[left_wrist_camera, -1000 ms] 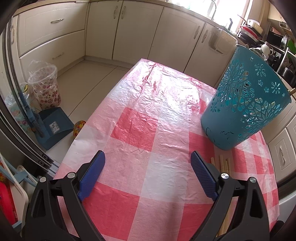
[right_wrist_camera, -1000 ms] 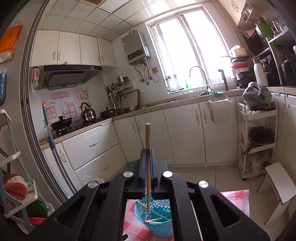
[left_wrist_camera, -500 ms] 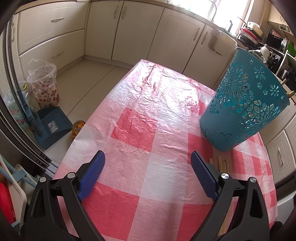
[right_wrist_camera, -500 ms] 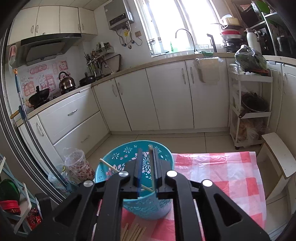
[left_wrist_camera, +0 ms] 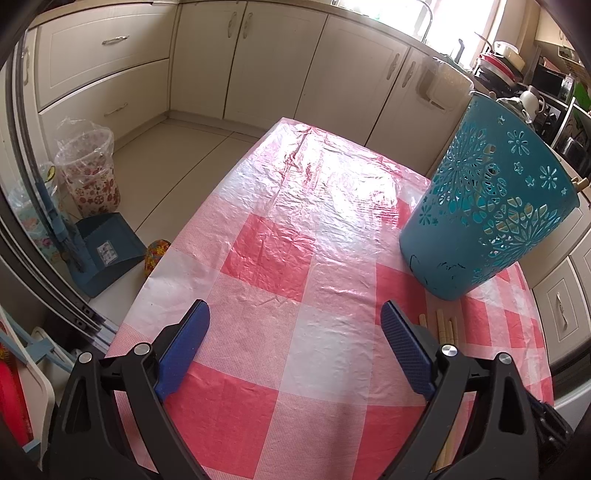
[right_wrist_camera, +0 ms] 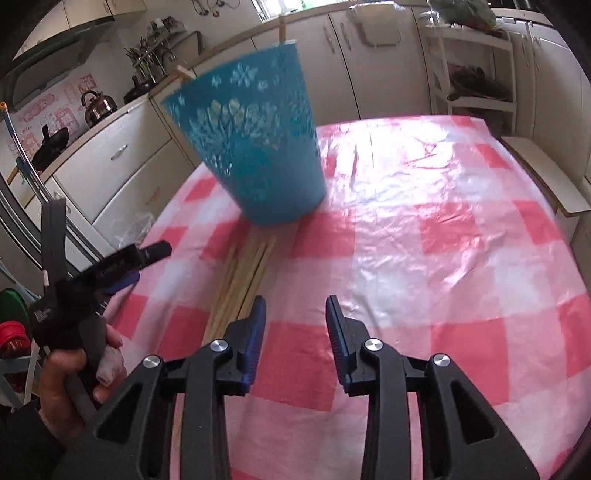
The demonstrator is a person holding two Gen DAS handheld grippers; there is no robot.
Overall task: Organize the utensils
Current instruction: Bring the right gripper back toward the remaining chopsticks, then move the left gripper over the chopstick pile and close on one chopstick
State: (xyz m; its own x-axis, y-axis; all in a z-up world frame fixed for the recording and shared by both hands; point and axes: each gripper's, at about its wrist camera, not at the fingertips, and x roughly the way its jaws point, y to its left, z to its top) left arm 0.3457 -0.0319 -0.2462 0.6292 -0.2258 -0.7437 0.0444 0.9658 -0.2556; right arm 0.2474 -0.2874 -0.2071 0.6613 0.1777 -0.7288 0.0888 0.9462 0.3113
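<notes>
A teal perforated basket [left_wrist_camera: 487, 206] stands on the red-and-white checked tablecloth [left_wrist_camera: 295, 236], with chopstick ends poking above its rim [right_wrist_camera: 282, 31]. It also shows in the right wrist view [right_wrist_camera: 255, 147]. Several wooden chopsticks [right_wrist_camera: 243, 273] lie on the cloth in front of it; their tips show in the left wrist view [left_wrist_camera: 441, 326]. My left gripper [left_wrist_camera: 295, 332] is open and empty above the cloth, left of the chopsticks. My right gripper [right_wrist_camera: 295, 314] is open and empty just right of the chopsticks' near ends. The hand-held left gripper [right_wrist_camera: 107, 269] shows in the right wrist view.
Cream kitchen cabinets [left_wrist_camera: 258, 66] surround the table. A bin lined with a plastic bag [left_wrist_camera: 88, 173] and a blue dustpan [left_wrist_camera: 107, 251] stand on the floor to the left. A white shelf rack [right_wrist_camera: 476, 74] and a stool [right_wrist_camera: 543, 173] are beyond the table's far right side.
My right gripper let go of the chopstick over the basket, opened, and dropped down toward the chopsticks lying on the cloth. My left gripper has barely moved.
</notes>
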